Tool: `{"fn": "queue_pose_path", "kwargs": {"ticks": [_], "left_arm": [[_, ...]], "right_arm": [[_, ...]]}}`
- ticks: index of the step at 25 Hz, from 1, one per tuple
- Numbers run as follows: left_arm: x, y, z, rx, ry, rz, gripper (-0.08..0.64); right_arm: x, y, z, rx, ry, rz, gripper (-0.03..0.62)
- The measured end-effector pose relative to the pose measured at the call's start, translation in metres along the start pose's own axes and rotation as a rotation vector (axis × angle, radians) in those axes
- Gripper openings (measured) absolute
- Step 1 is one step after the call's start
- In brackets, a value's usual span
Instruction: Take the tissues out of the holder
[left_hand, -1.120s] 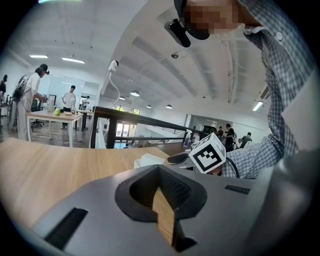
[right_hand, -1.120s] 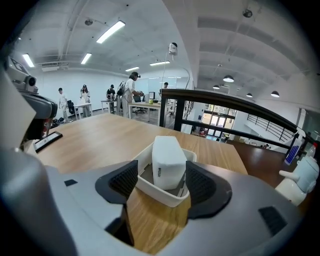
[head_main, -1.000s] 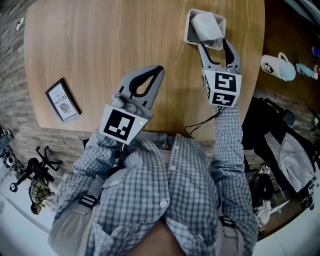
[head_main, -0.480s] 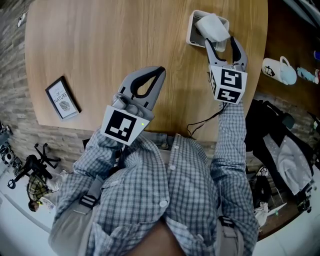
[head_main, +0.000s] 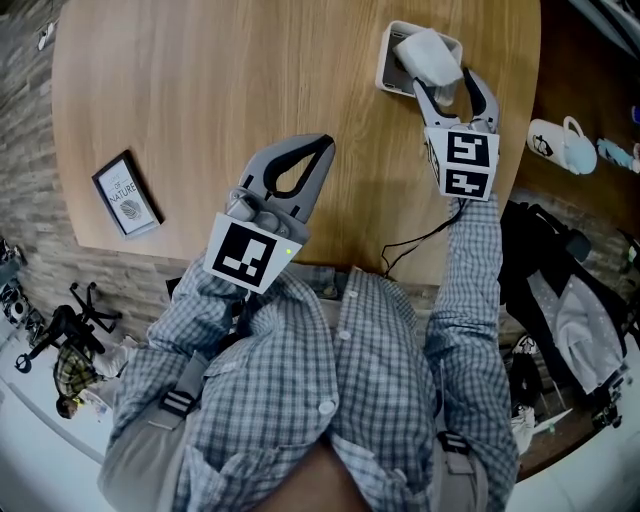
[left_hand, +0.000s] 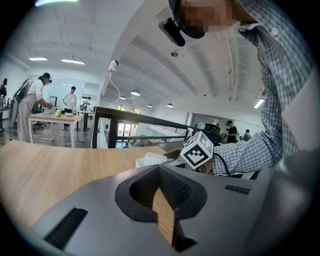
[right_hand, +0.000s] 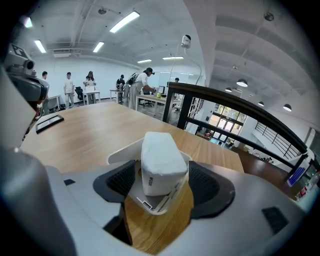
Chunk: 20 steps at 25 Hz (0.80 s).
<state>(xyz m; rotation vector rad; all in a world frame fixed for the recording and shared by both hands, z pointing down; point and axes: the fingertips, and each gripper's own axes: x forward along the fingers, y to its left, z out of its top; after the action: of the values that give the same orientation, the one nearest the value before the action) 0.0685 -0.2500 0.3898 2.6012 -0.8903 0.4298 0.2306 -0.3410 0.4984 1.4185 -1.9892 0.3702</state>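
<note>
Round wooden table (head_main: 200, 90); stone-tile floor (head_main: 35, 215); black railing (right_hand: 220, 102); white ceiling (right_hand: 150, 42), strip lights (right_hand: 124, 19).

White tissues (head_main: 428, 52), white holder (head_main: 389, 60), light wood table (head_main: 250, 80), blue checked sleeve (head_main: 470, 270)

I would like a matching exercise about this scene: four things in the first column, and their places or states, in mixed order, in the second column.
Column one
1. tissue pack
2. framed picture
3. left gripper
4. right gripper

Column two
A. shut, with nothing in it
B. standing in the white holder
C. open, one jaw on each side of the pack
D. lying flat near the left edge of the table in the head view

Pairs: 1-B, 2-D, 3-A, 4-C.

Note: the right gripper's jaws have just been opening. The pack stands between them and the pads do not press it.
</note>
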Motion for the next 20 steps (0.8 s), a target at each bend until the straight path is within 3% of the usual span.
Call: {"fn": "queue_pose_path", "kwargs": {"ticks": [9, 20], "left_arm": [[0.000, 0.002, -0.002, -0.007, 0.003, 0.011, 0.002], [0.002, 0.003, -0.004, -0.009, 0.007, 0.015, 0.002]], "right_arm": [[0.021, 0.000, 0.002, -0.037, 0.028, 0.038, 0.319], [0.028, -0.003, 0.003, -0.016, -0.006, -0.034, 0.313]]}}
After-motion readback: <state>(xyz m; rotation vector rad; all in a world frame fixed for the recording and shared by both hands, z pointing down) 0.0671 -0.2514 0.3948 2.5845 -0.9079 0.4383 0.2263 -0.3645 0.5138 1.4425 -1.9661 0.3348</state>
